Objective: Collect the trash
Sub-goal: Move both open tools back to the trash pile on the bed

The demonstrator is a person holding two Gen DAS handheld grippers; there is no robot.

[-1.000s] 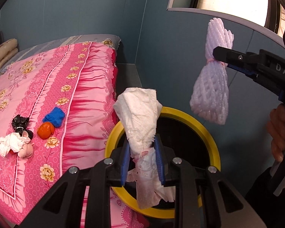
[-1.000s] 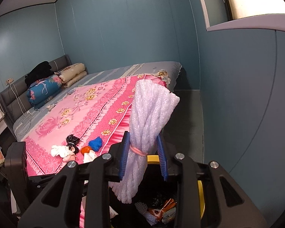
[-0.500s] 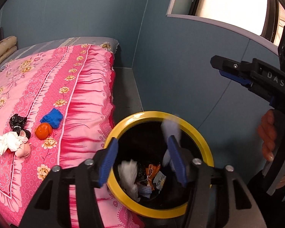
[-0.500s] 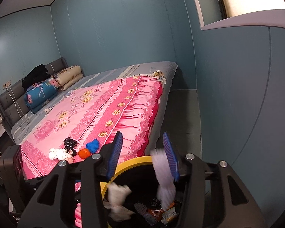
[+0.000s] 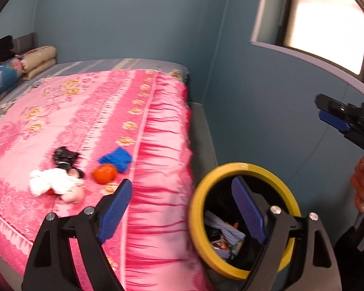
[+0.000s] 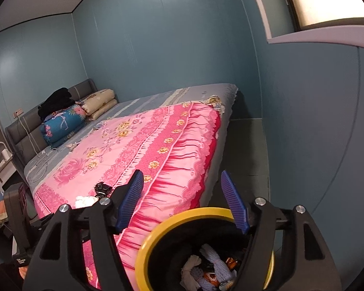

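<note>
Both my grippers, left gripper (image 5: 179, 208) and right gripper (image 6: 182, 201), are spread wide and empty. Remaining trash pile (image 5: 60, 179) sits on the pink bedspread (image 5: 85, 111), beside the yellow-rimmed bin (image 5: 201, 189). Next: approach low, pinch one piece centrally.

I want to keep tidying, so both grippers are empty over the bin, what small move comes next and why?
Probably swing the left gripper toward the blue scrap and orange ball on the pink bedspread. Both grippers are open, the right gripper too, the yellow-rimmed bin holds the dropped pieces, and that litter remains.
</note>
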